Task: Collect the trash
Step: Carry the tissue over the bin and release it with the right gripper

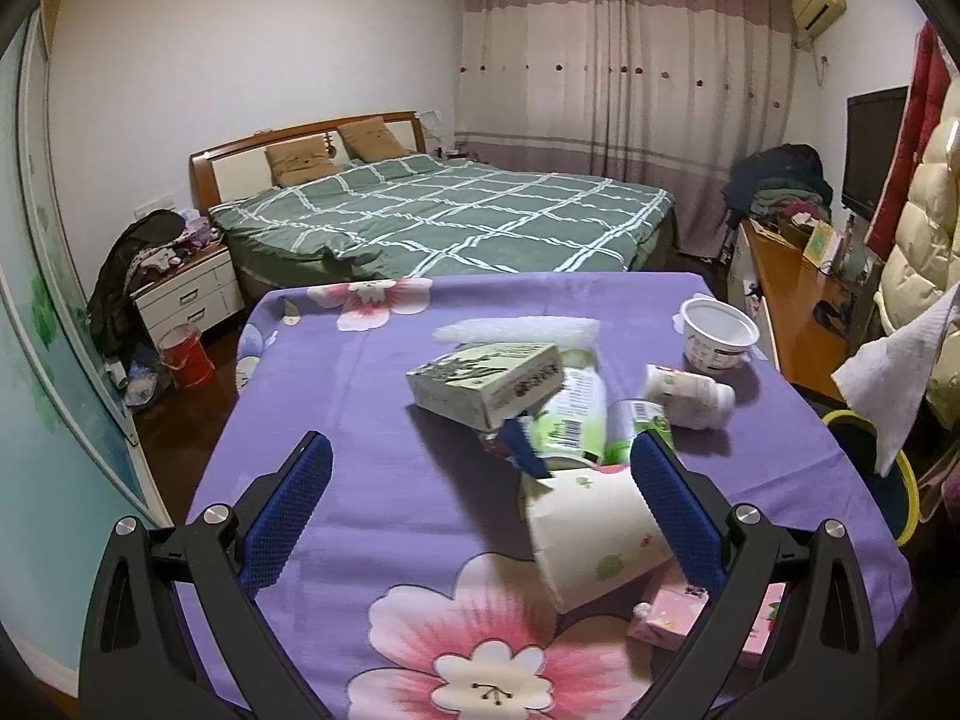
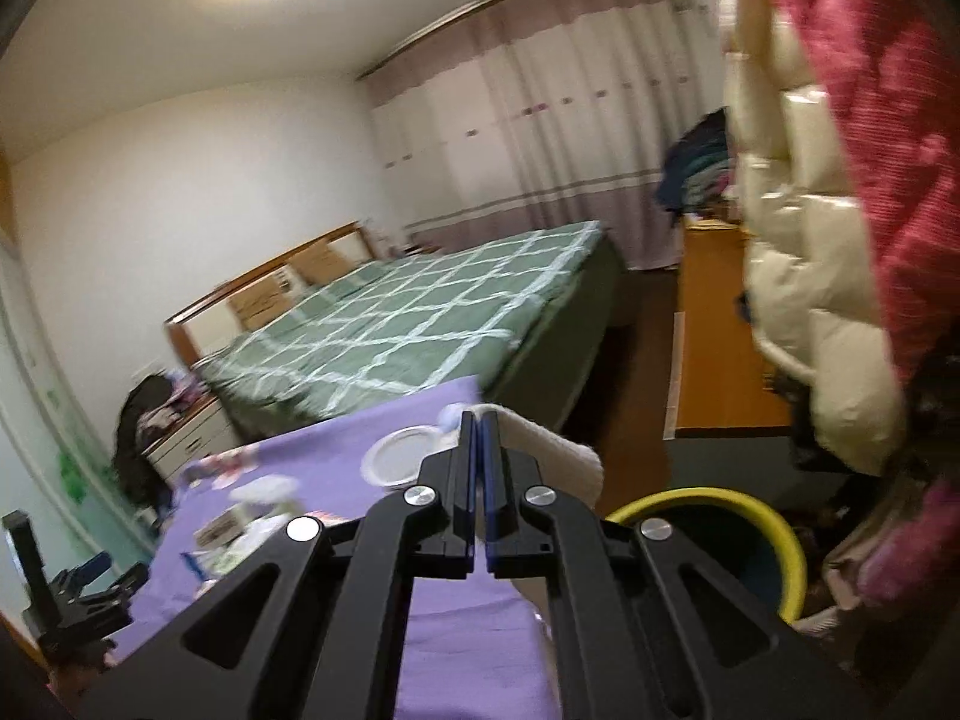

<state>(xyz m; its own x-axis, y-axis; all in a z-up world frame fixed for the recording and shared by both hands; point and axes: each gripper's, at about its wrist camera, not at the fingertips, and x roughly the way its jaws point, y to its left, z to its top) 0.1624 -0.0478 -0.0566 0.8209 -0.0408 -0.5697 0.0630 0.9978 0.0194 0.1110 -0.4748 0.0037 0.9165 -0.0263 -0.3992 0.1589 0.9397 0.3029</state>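
Trash lies on the table with the purple flowered cloth: a white paper cup on its side, a green-white box, a green-labelled bottle, a small white bottle, a white tub and a pink carton. My left gripper hovers open over them, with the cup just inside its right finger. My right gripper is shut on a white paper tissue. The tissue hangs in the air above a dark bin with a yellow rim.
The bin stands on the floor off the table's right edge. A clear plastic wrap lies behind the box. Beyond the table are a green checked bed and a wooden sideboard. Coats hang close on the right.
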